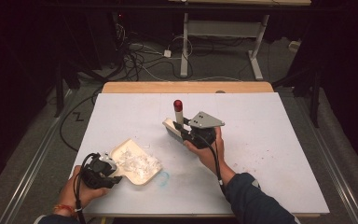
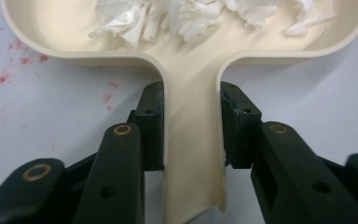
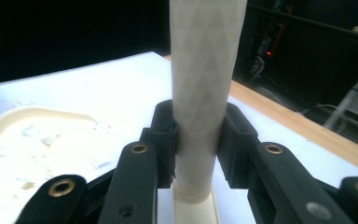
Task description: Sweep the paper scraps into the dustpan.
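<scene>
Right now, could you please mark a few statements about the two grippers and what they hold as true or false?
1. The left gripper is shut on the dustpan handle. True.
2. The dustpan is empty. False: white paper scraps lie in it.
3. The right gripper clamps a white handle. True.
4. That brush has a blue tip. False: its tip is red.
5. The table cover is black. False: it is white.
</scene>
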Motion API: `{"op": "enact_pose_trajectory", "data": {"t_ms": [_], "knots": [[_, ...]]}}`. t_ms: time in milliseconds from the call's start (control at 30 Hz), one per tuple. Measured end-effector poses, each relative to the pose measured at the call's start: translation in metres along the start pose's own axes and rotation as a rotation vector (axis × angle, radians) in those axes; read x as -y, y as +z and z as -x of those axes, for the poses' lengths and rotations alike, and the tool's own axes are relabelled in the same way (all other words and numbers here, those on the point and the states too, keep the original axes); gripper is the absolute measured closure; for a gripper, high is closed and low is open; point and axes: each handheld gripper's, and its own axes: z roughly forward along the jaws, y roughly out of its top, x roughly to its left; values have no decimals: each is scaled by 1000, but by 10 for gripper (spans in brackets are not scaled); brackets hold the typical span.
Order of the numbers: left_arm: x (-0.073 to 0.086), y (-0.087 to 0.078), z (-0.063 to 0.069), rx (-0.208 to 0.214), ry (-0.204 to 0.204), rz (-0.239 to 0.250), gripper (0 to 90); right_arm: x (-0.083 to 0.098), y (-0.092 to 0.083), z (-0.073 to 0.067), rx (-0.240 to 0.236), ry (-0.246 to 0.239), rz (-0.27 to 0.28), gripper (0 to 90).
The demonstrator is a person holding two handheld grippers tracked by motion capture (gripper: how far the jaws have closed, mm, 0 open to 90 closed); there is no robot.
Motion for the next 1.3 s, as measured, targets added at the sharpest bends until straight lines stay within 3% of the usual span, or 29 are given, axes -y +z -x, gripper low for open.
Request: {"op": "enact_pose_trajectory", "data": {"t_ms": [67,233,333,367,400,433,467,533,567,600,667,767,900,1033,1133,1300], "knots": [[0,-1,-2,0,-1,-3,634,0,1,-2,2,-4,2,714],[-2,0,-3,0,4,-10,634,-4,16,-20,-59,-11,24,714],[-3,0,-4,2,1,-9,634,-8,27,-33,-125,-4,48,714],[-3,0,-4,2,3,-12,634,-8,27,-33,-125,-4,48,714],[-3,1,-4,2,4,-13,635,-10,31,-39,-170,8,61,714],[-3,1,-4,0,5,-13,635,-10,31,-39,-170,8,61,714],[-3,2,-4,1,5,-15,634,-11,35,-45,-207,3,60,714],[-3,3,-4,0,6,-19,634,-12,37,-48,-216,-6,63,713],[-3,3,-3,-3,5,-17,634,-13,39,-53,-270,-6,72,714],[-3,3,-3,-3,7,-18,634,-13,39,-53,-270,-6,72,714],[-3,3,-3,-2,8,-17,634,-16,40,-57,-330,-7,81,714],[-2,2,-2,-2,13,-20,634,-18,38,-59,-355,-8,85,714],[-2,2,-1,2,25,-24,634,-21,34,-60,-380,-8,98,715],[-1,2,0,9,27,-27,634,-30,26,-59,-370,-28,122,714],[0,2,1,7,31,-23,634,-37,20,-55,-357,-24,136,714],[1,1,2,2,36,-25,634,-44,-1,-41,-293,-35,128,714]]}}
